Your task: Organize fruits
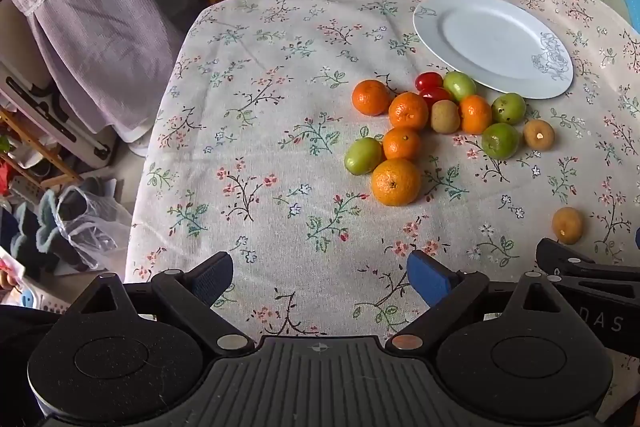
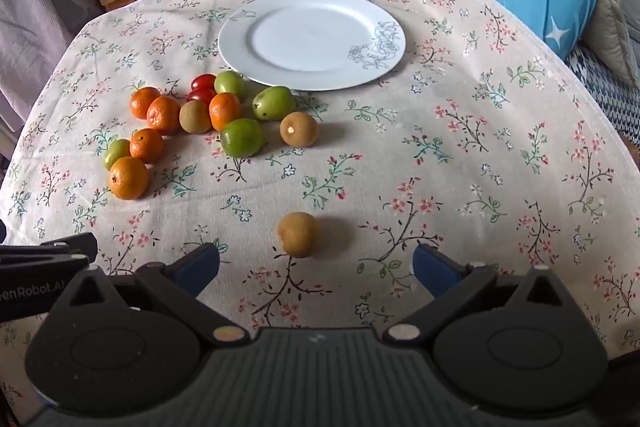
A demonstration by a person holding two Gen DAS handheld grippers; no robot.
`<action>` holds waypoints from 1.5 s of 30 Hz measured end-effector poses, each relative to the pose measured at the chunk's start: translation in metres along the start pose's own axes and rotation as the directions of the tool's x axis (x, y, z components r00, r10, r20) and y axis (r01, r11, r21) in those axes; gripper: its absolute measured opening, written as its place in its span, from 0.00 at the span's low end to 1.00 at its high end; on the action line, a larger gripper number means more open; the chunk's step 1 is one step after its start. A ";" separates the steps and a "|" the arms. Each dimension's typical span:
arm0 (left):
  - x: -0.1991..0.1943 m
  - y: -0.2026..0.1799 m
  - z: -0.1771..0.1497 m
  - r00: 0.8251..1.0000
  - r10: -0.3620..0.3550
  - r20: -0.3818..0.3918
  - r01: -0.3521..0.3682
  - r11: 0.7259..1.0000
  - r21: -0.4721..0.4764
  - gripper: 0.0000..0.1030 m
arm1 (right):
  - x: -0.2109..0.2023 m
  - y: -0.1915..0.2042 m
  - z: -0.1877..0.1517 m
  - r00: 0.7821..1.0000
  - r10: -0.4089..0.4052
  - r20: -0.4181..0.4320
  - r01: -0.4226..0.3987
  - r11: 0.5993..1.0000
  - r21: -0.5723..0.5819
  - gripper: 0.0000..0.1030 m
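Tablecloth (image 2: 460,155) with a flower print is covering the whole table, and you are looking down on it through both cameras. White plate (image 2: 312,39) is lying bare toward twelve o'clock in the right wrist view, and toward one o'clock in the left wrist view. Your left gripper (image 1: 322,277) is hanging over bare cloth with its jaws spread wide and nothing between them. Your right gripper (image 2: 316,265) is gaping just as wide, holding nothing. Fruit cluster (image 2: 192,123) is sitting at ten o'clock of the right view: oranges, green fruits, brown ones and two red tomatoes (image 2: 203,89), just beside the plate's near rim. One lone brown fruit (image 2: 299,234) is resting apart, just ahead of your right jaws.
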State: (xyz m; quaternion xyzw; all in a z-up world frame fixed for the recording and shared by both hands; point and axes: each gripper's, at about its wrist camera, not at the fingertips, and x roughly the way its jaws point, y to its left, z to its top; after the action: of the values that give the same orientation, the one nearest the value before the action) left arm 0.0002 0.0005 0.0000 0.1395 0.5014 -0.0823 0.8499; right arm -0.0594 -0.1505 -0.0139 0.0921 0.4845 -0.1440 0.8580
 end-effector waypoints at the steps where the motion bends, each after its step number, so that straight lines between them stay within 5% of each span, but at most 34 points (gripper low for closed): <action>1: 0.000 0.000 0.000 1.000 0.000 0.000 0.000 1.000 -0.001 0.92 | 0.001 -0.001 0.001 1.000 0.003 0.000 -0.003 1.000 0.001 0.99; 45: -0.005 0.004 0.004 0.999 -0.038 0.029 0.039 0.999 -0.015 0.92 | 0.004 0.005 0.001 0.999 0.025 0.036 -0.025 1.000 0.000 0.98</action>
State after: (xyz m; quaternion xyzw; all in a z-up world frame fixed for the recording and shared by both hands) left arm 0.0019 0.0032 0.0065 0.1219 0.4922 -0.0967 0.8565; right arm -0.0548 -0.1469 -0.0167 0.0958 0.4676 -0.1350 0.8683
